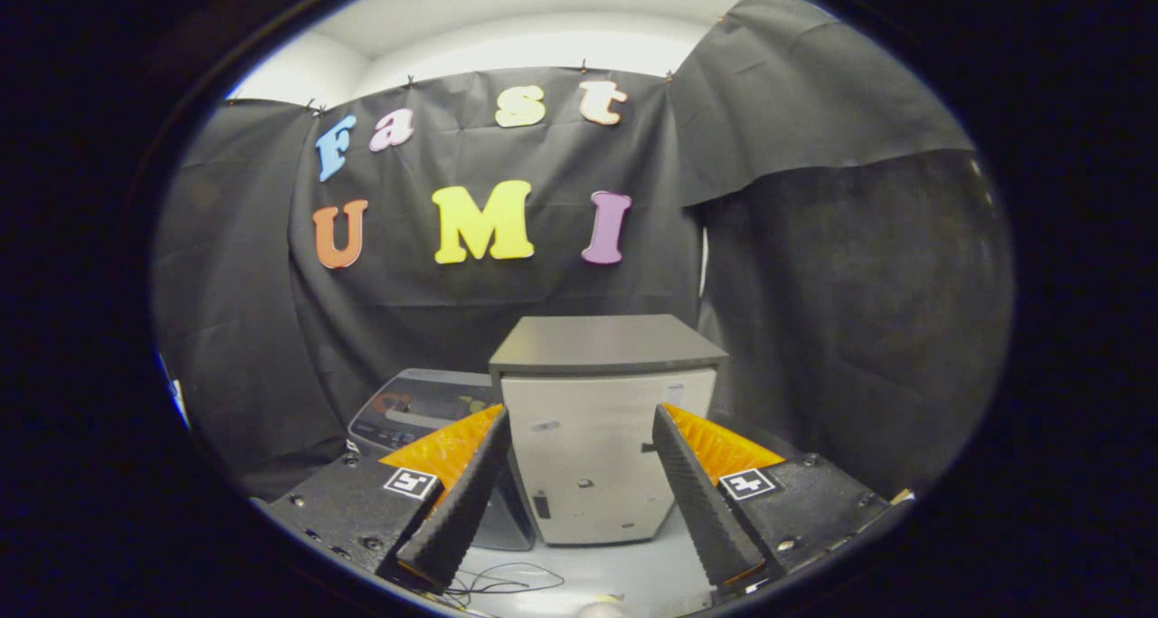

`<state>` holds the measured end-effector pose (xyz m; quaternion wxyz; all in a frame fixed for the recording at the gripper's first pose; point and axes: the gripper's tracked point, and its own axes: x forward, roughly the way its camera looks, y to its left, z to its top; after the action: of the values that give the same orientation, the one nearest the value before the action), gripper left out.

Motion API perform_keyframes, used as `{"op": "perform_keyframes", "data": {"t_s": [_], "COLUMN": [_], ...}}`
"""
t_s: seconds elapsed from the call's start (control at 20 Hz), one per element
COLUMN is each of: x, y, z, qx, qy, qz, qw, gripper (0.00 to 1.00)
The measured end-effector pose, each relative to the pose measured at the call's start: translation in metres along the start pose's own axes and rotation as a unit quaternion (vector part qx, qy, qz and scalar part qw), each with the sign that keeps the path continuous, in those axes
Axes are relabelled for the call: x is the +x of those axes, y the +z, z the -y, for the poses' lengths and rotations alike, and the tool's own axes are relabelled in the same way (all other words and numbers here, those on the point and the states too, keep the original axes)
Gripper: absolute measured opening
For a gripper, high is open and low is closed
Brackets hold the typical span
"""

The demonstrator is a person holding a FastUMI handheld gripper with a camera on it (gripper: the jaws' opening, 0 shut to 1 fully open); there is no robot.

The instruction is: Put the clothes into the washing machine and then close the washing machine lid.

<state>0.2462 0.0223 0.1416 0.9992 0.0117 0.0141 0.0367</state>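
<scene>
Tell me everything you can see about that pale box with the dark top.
The box is upright on a white surface, just ahead of the open tool and framed between its fingers. Its front is pale and smooth-looking with small dark marks; a flat dark grey top overhangs it. A control panel sits beside it. Nothing grips it.

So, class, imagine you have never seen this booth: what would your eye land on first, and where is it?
First comes the pale box with a dark flat top, standing upright on the white table just beyond the fingers. The hand-held gripper is open, its fingers spread to either side of the box and touching nothing. Behind the box, beyond one finger, sits a grey control panel, and thin black cables lie on the table between the fingers.
</scene>
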Motion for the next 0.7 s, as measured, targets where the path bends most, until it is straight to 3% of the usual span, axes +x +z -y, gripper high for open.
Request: {"op": "perform_keyframes", "data": {"t_s": [0.3,0.7], "x": [-0.05,-0.078], "y": [-0.048,-0.061], "z": [0.047,0.064], "qx": [0.021,-0.005], "qy": [-0.012,0.007], "qz": [-0.024,-0.007], "qw": [0.999,1.0], "gripper": [0.98,0.98]}}
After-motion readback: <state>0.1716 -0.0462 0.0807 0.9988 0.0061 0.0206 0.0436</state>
